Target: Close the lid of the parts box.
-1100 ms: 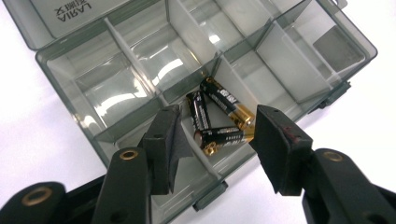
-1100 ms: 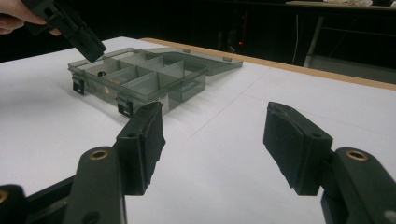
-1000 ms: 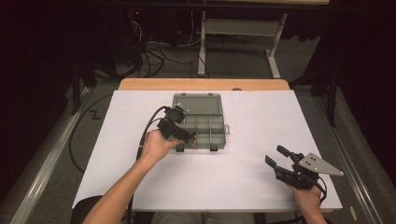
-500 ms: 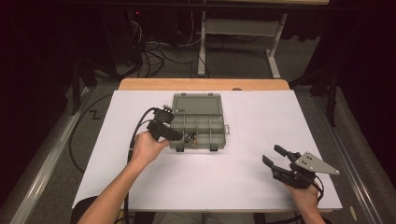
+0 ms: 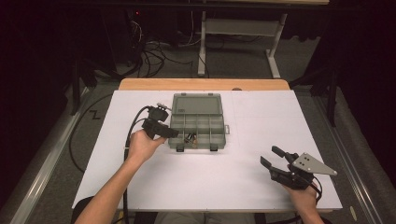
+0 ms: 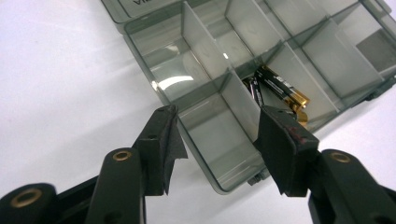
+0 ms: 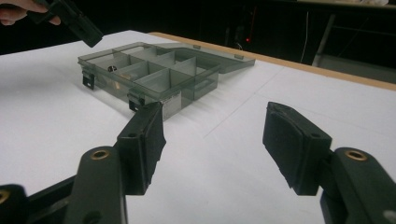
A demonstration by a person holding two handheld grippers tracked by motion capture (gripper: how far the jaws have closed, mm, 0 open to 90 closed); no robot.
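Looks like the drop-off step, pretty much done. Left gripper (image 5: 169, 132) hanging just over the left edge of the organizer box (image 5: 198, 122), jaws just been spreading, nothing between them. Batteries (image 6: 279, 91) lying in a front compartment of the box. Right gripper (image 5: 273, 157) parked well right of the box, spread wide, empty. Next up, probably backing off and fetching more, or closing the lid.

A smoky clear organizer box (image 5: 200, 122) lies open on the white table, lid flat behind it, dividers upright. Black-and-gold batteries (image 6: 280, 91) lie slanted in one near-row compartment, just beyond my left gripper's (image 6: 215, 140) parted, empty jaws.
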